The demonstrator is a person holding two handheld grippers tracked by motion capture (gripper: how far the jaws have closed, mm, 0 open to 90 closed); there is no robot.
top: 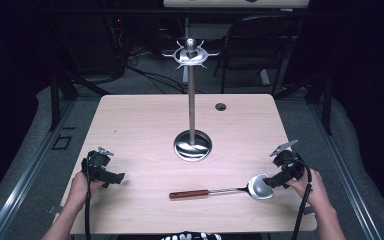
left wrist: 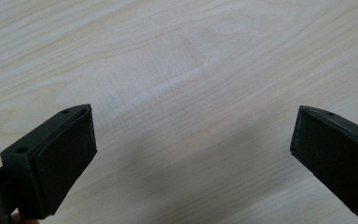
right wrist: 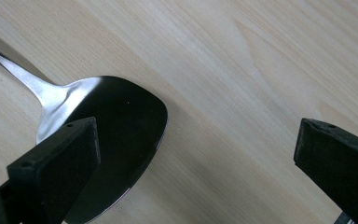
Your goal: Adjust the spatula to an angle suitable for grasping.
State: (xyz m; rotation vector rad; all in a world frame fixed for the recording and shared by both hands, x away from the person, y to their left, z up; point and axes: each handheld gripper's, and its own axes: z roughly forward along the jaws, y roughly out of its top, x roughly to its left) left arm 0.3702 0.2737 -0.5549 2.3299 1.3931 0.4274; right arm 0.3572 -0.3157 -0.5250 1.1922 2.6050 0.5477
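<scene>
Both tongs gape empty, right tongs [top: 272, 181] beside the ladle [top: 220, 190], left tongs [top: 116, 177] apart, stand [top: 192, 100] behind.

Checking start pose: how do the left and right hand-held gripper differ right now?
The right hand-held gripper sits at the spatula blade, one jaw over the metal; the left hand-held gripper has bare table between its jaws. In the high view the right is at the table's right side and the left at its left, both pointing inward. Both are open wide and hold nothing.
</scene>
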